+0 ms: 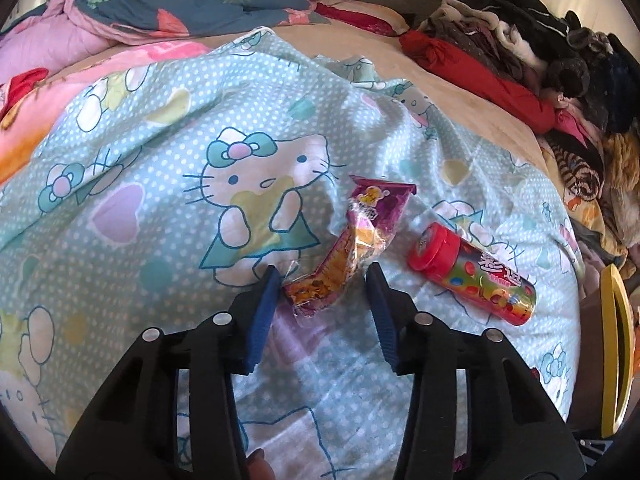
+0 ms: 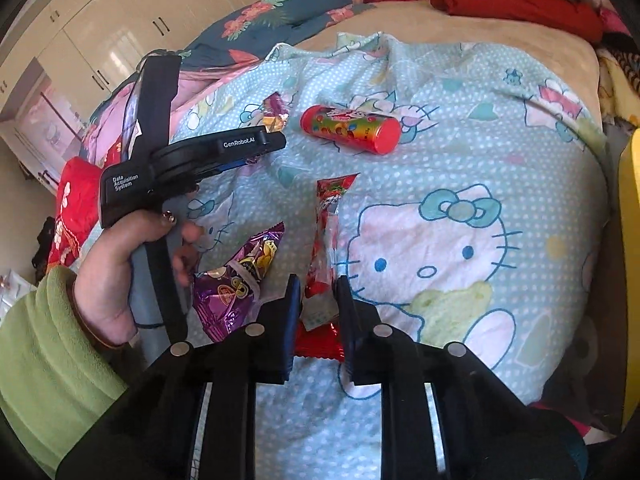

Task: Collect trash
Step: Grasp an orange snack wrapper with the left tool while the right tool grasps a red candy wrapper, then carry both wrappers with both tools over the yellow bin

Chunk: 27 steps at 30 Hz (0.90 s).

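A purple and yellow snack wrapper (image 1: 352, 240) lies on the Hello Kitty quilt (image 1: 160, 184). My left gripper (image 1: 322, 280) is open, its jaws on either side of the wrapper's near end. A red-capped candy tube (image 1: 476, 270) lies to its right; it also shows in the right wrist view (image 2: 352, 128). My right gripper (image 2: 317, 290) has its jaws narrowly apart around the near end of a red wrapper (image 2: 326, 236); whether they press it is unclear. A purple foil wrapper (image 2: 236, 284) lies just left of it. The left gripper's body (image 2: 192, 152) shows at left over the first wrapper (image 2: 276, 110).
A yellow bin rim (image 1: 612, 348) stands at the bed's right edge; it also shows in the right wrist view (image 2: 632, 240). Piled clothes (image 1: 540, 52) line the far right. Folded quilts (image 1: 180, 8) lie at the back. White wardrobes (image 2: 100, 32) stand left.
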Each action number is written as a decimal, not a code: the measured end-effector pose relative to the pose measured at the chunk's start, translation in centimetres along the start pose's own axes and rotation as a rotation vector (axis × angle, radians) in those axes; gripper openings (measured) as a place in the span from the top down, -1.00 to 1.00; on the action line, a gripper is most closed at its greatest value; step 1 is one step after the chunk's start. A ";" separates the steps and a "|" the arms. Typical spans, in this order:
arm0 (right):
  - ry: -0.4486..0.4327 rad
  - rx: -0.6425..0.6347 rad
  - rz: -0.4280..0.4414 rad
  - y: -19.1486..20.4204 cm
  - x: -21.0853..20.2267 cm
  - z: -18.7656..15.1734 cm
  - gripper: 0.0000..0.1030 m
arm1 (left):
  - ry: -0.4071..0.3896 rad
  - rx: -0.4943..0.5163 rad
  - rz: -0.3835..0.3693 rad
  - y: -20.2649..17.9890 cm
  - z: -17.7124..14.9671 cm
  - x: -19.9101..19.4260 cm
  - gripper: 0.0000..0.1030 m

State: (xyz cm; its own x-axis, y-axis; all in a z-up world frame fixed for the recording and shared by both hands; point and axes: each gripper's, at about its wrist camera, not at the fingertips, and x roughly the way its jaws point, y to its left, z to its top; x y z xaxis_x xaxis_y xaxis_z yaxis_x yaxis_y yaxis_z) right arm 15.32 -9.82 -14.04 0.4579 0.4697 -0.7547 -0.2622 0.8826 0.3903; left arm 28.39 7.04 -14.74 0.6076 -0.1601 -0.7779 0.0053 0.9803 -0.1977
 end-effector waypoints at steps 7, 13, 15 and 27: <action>-0.014 0.012 0.010 -0.6 -1.1 -0.4 0.65 | -0.017 -0.050 -0.026 0.5 -0.8 -1.3 0.60; -0.030 0.011 0.013 -1.2 -2.1 -0.5 0.65 | -0.055 -0.118 -0.062 1.0 -1.7 -3.2 0.63; -0.033 0.009 0.014 -1.2 -2.3 -0.6 0.65 | -0.072 -0.131 -0.075 1.0 -1.8 -4.0 0.63; -0.083 -0.003 0.017 -1.0 -4.5 -0.6 0.65 | -0.122 -0.160 -0.102 1.2 -2.1 -8.1 0.63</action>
State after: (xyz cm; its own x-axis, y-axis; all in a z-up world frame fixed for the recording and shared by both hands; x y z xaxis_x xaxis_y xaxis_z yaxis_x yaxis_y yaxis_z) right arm 13.01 -12.86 -11.31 0.5221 0.4843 -0.7020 -0.2727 0.8747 0.4006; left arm 21.85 9.25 -9.91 0.7019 -0.2333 -0.6730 -0.0482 0.9271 -0.3716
